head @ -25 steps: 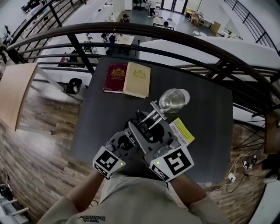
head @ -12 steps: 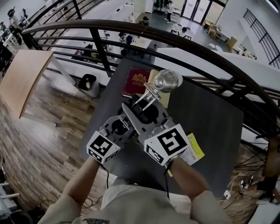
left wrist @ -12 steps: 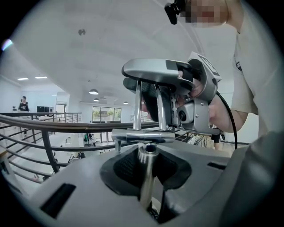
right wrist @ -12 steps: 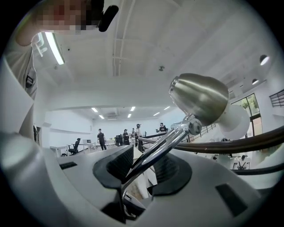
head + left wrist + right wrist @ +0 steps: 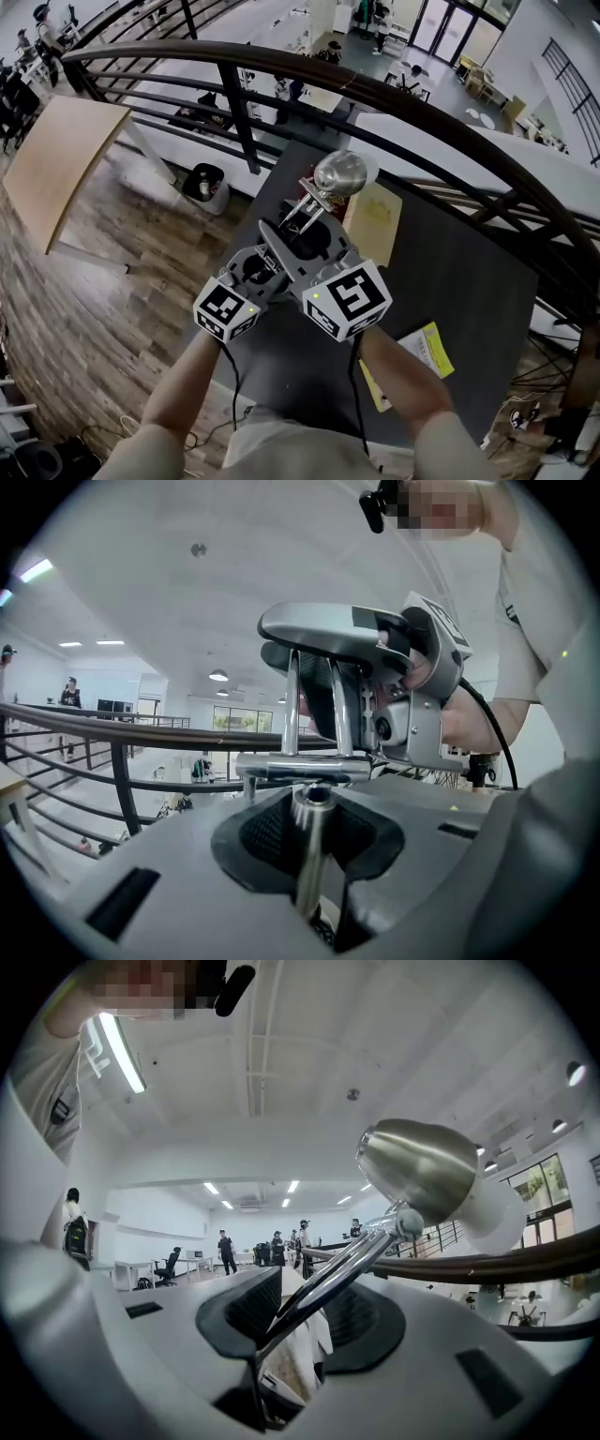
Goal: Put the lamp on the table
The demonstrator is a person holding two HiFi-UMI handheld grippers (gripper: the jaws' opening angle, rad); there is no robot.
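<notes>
A chrome lamp with a dome head (image 5: 339, 172) (image 5: 422, 1166) is held in the air above the dark table (image 5: 469, 281), near its far left part. My right gripper (image 5: 305, 234) (image 5: 300, 1321) is shut on the lamp's slanted chrome arm (image 5: 333, 1274). Close beside it on the left, my left gripper (image 5: 258, 267) (image 5: 314, 822) is shut on another chrome rod (image 5: 309, 841) of the lamp, under a short cross bar (image 5: 300, 766). The lamp's lower end is hidden behind the grippers.
A tan book (image 5: 375, 217) lies on the table just under the lamp head. A yellow leaflet (image 5: 429, 347) lies near the table's front edge. A dark curved railing (image 5: 422, 112) runs beyond the table, with a drop to a lower floor behind it.
Both grippers have carried the lamp away from me and to the left, from beside the books to above them. The grip on the lamp looks the same.
</notes>
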